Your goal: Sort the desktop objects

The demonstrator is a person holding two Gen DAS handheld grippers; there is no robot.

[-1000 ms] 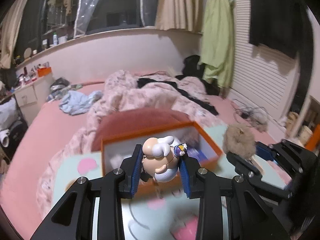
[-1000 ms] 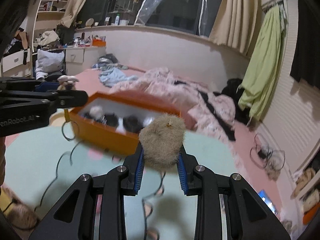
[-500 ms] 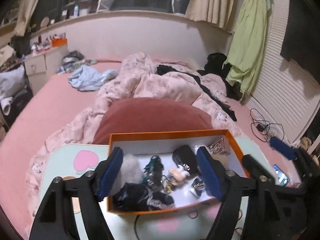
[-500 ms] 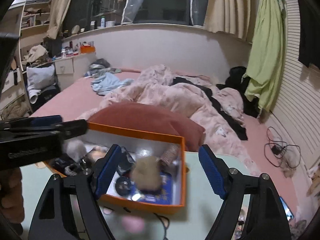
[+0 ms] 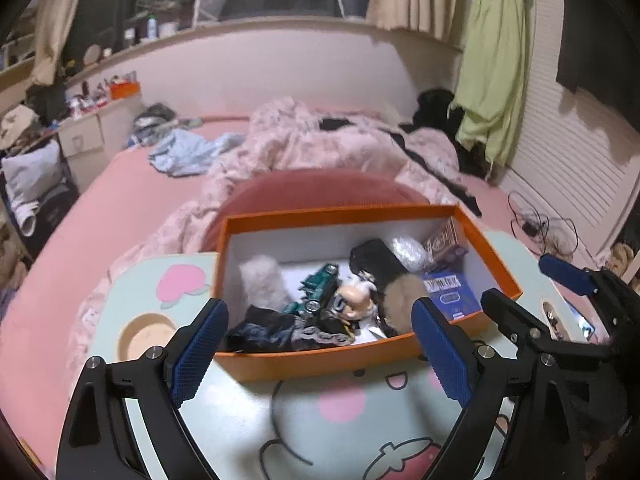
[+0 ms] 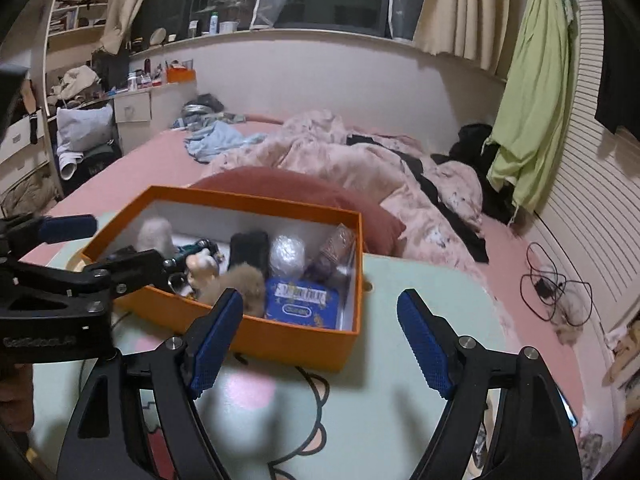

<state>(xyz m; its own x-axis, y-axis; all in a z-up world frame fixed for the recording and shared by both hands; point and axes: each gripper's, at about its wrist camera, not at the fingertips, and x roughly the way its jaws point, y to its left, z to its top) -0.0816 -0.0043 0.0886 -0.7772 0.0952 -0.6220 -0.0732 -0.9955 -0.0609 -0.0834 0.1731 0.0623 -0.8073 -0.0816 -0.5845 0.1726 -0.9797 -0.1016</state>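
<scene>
Pale tabletop lies bare before the orange box; both claws, left and right, just spread, gape empty.

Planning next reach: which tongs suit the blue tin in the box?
Right. Both tongs just opened, empty; right tongs face the blue tin at the box's right end, left tongs the other end.

Open orange box on pale green table, both grippers empty.

Right gripper in lower centre of frame, jaws wide apart after just opening, nothing between them. Orange box at centre left on table, holding tan fur ball, blue tin, small figurine, black case, clear wrapped ball. Left gripper at left edge, one finger over the box's near left corner, also open. Pink bed behind.
</scene>
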